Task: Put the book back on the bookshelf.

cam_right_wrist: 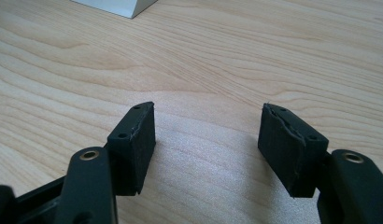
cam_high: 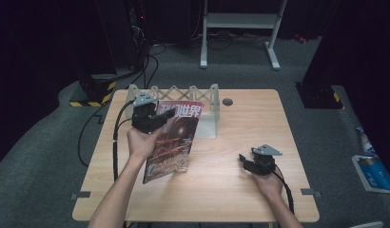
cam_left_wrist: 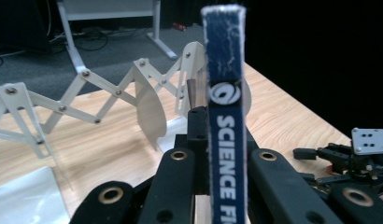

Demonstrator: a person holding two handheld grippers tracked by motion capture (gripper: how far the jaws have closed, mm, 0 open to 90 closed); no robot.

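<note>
A magazine with a reddish cover is lifted and tilted over the left half of the table. My left gripper is shut on its upper left edge, by the spine. In the left gripper view the blue spine, lettered SCIENCE, stands upright between the two black jaws, pinched by them. My right gripper rests low on the table at the right, held in a hand. Its jaws stand wide open in the right gripper view, with bare wood between them.
A white expanding file rack with a scissor frame stands at the back of the wooden table, just behind the magazine. A round grommet sits near the back edge. A white desk frame stands on the floor beyond.
</note>
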